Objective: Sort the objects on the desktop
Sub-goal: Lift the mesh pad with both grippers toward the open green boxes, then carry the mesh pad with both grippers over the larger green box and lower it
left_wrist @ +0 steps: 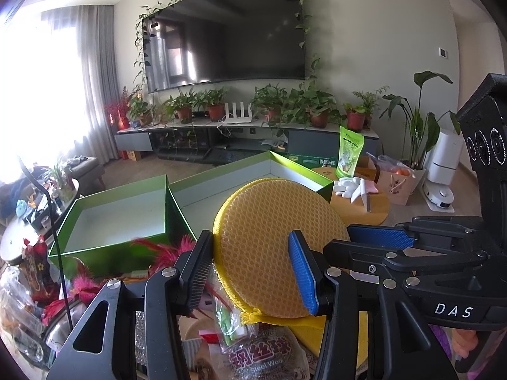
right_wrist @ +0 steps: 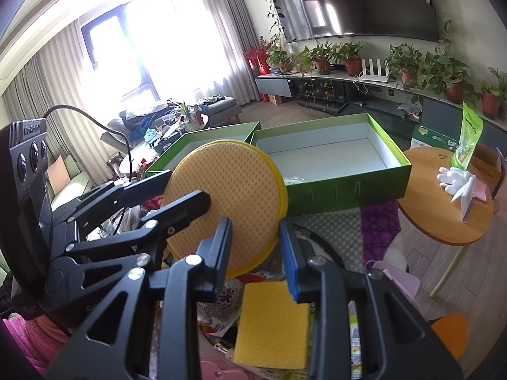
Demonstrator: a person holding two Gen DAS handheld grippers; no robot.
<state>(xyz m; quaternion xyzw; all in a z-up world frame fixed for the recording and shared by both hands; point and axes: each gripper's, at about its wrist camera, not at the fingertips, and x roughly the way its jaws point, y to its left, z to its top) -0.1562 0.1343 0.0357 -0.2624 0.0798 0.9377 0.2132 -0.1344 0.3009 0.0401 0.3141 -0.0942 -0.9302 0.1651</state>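
A round yellow mesh pad [left_wrist: 272,240] is held upright above the cluttered desktop. In the left wrist view my left gripper [left_wrist: 250,272] has its jaws apart around the pad's lower edge. My right gripper [left_wrist: 374,237] comes in from the right and pinches the pad's right rim. In the right wrist view the pad [right_wrist: 225,202] stands before my right gripper [right_wrist: 253,253], whose left finger overlaps its lower rim, and the left gripper [right_wrist: 177,190] clamps its left edge. Two open green boxes [left_wrist: 126,218] [right_wrist: 336,158] stand behind, white inside.
Below lie a steel wool pack [left_wrist: 263,357], a yellow sponge cloth [right_wrist: 272,323], red feathers [left_wrist: 164,253] and other clutter. A round wooden side table [right_wrist: 443,196] with white gloves [right_wrist: 453,174] and a green bag [right_wrist: 469,136] stands at the right.
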